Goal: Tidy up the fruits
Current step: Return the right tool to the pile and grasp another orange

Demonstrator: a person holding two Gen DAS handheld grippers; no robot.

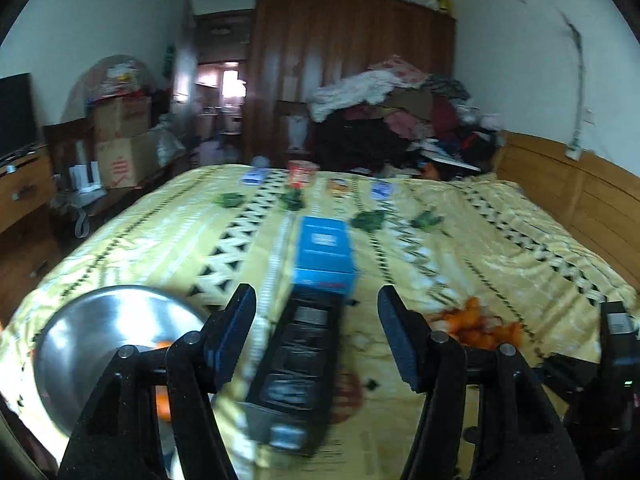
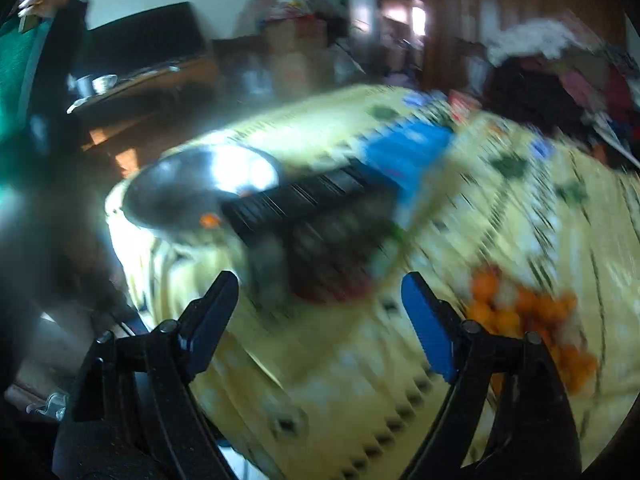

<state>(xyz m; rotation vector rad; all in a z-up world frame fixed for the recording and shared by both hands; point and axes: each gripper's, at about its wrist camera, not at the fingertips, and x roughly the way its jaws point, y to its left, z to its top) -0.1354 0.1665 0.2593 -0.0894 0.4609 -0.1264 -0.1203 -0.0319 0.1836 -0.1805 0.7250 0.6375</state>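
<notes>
A pile of small orange fruits (image 1: 476,326) lies on the yellow bedspread (image 1: 460,248), to the right of my left gripper (image 1: 316,320). A steel bowl (image 1: 108,344) sits at the near left with an orange fruit (image 1: 163,346) in it. My left gripper is open and empty, above the bed. My right gripper (image 2: 320,300) is open and empty too; its view is blurred. There the fruits (image 2: 524,316) lie right of its fingers and the bowl (image 2: 204,184) sits at the far left.
A long black device (image 1: 298,364) and a blue box (image 1: 326,254) lie on the bed between bowl and fruits. Small packets and a red cup (image 1: 301,174) sit at the far edge. A clothes pile (image 1: 400,120) and wooden headboard (image 1: 572,200) stand behind.
</notes>
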